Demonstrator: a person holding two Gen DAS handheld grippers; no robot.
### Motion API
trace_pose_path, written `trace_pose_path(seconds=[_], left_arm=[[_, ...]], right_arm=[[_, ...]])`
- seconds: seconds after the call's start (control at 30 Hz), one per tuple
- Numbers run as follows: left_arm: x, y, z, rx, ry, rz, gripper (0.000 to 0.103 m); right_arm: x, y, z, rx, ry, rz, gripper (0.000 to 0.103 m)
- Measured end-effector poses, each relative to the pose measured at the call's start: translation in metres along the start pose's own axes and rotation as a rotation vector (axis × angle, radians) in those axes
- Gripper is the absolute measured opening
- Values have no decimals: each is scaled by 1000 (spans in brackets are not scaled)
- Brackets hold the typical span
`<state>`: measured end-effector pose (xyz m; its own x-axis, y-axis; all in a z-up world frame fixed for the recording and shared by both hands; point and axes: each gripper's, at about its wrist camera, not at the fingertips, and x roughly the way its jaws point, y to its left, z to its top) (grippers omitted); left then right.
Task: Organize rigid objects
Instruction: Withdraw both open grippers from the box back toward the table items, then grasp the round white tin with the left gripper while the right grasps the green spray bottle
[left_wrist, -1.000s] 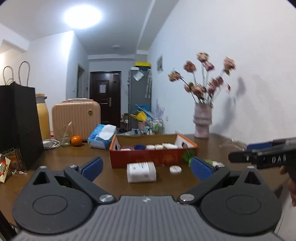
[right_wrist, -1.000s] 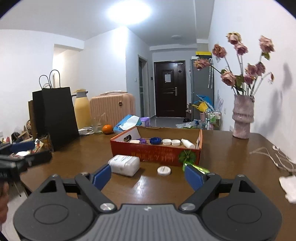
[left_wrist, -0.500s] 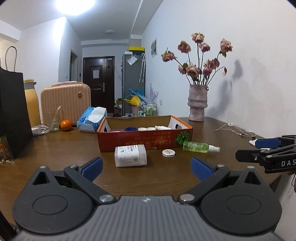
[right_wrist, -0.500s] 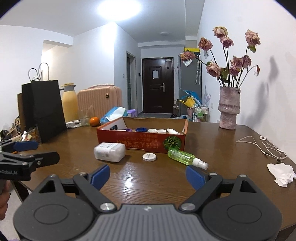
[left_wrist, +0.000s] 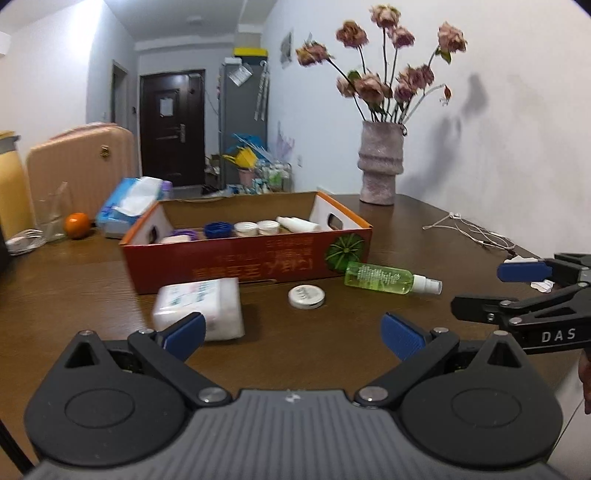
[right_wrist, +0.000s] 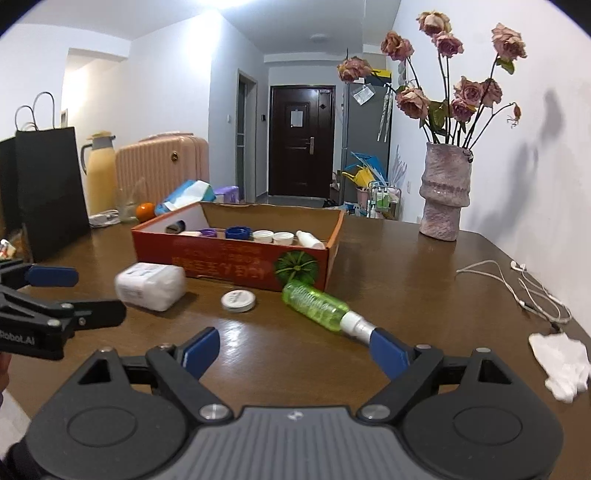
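On the brown wooden counter (left_wrist: 388, 236), a red cardboard box (left_wrist: 255, 264) is sitting open-topped, holding a row of small containers: a blue cap (left_wrist: 218, 229), two white caps (left_wrist: 257, 228) and a white bottle lying on its side (left_wrist: 297, 223). Just in front of the box, three things are lying loose on the counter: a white wrapped pack (left_wrist: 201, 308) toward the left, a round white lid (left_wrist: 306, 297) in the middle, and a green spray bottle (left_wrist: 391, 278) on its side at the box's right corner, its white nozzle pointing away from the box. The left tool (left_wrist: 291, 332) is hovering low over the counter with its blue pads spread wide and nothing between them; its left pad is overlapping the near edge of the white pack in the left wrist view, though whether it is touching cannot be told. The right tool (right_wrist: 293, 349) is likewise standing released, jaws wide and gripping nothing, with its right pad appearing just beside the spray bottle's nozzle. Each tool is showing at the edge of the other's view. Beyond the box, a pink vase of dried roses (right_wrist: 445, 195) is standing near the wall, white earphones (right_wrist: 524, 286) and a crumpled tissue (right_wrist: 561, 365) are lying to the right, and an orange (left_wrist: 77, 225), a tissue pack (left_wrist: 129, 201), a black paper bag (right_wrist: 48, 192) and a pink suitcase (left_wrist: 79, 166) are sitting to the left.
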<state>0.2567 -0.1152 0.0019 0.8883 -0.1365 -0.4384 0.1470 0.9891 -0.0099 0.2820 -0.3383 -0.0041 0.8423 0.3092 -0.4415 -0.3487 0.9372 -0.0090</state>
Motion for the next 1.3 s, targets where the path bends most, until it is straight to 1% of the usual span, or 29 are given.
trace_pose_path(seconds=[0.13, 0.23, 0.3, 0.37, 0.47, 0.53, 0.57, 0.6, 0.63, 0.7, 0.77, 0.87, 0.9, 0.97, 1.0, 1.03, 1.07, 1.13, 1.23, 1.3], left_arm=[[33, -8, 11, 32, 40, -36, 102], [58, -14, 17, 60, 72, -56, 93], [75, -17, 21, 75, 97, -75, 84], [94, -19, 24, 89, 132, -86, 80], [118, -17, 28, 87, 172, -88, 79], [133, -16, 30, 85, 197, -98, 78], [138, -15, 31, 82, 206, -100, 75], [144, -15, 31, 79, 219, -106, 70], [150, -14, 32, 75, 231, -112, 68], [158, -13, 33, 68, 240, -111, 63], [165, -11, 33, 65, 248, -106, 60], [173, -7, 33, 47, 264, -109, 60], [175, -5, 32, 42, 270, -108, 56], [178, -3, 31, 35, 278, -112, 55], [177, -4, 30, 44, 272, -109, 50], [177, -5, 30, 53, 268, -101, 47], [178, -5, 29, 62, 264, -99, 41], [178, -5, 29, 70, 257, -100, 41], [177, -5, 29, 71, 254, -104, 40], [173, -5, 29, 65, 246, -109, 40]], right_arm=[[29, -13, 12, -35, 27, 6, 87], [51, -20, 19, -66, 48, 16, 86], [68, -26, 23, -75, 67, 32, 80], [85, -32, 26, -85, 95, 41, 73], [108, -36, 30, -108, 122, 60, 72], [121, -38, 33, -108, 135, 95, 69], [126, -39, 34, -108, 143, 111, 65], [132, -39, 36, -112, 151, 117, 63], [137, -39, 37, -119, 158, 118, 62], [146, -38, 38, -133, 174, 121, 58], [153, -38, 39, -137, 187, 132, 52], [162, -38, 38, -126, 204, 157, 48], [163, -38, 38, -126, 205, 157, 47], [166, -38, 38, -127, 207, 156, 42], [166, -39, 37, -126, 208, 159, 42], [167, -39, 37, -122, 209, 166, 41], [167, -40, 37, -119, 211, 172, 41], [167, -40, 37, -117, 211, 176, 40], [166, -38, 37, -120, 210, 176, 32], [164, -37, 38, -121, 211, 169, 31]])
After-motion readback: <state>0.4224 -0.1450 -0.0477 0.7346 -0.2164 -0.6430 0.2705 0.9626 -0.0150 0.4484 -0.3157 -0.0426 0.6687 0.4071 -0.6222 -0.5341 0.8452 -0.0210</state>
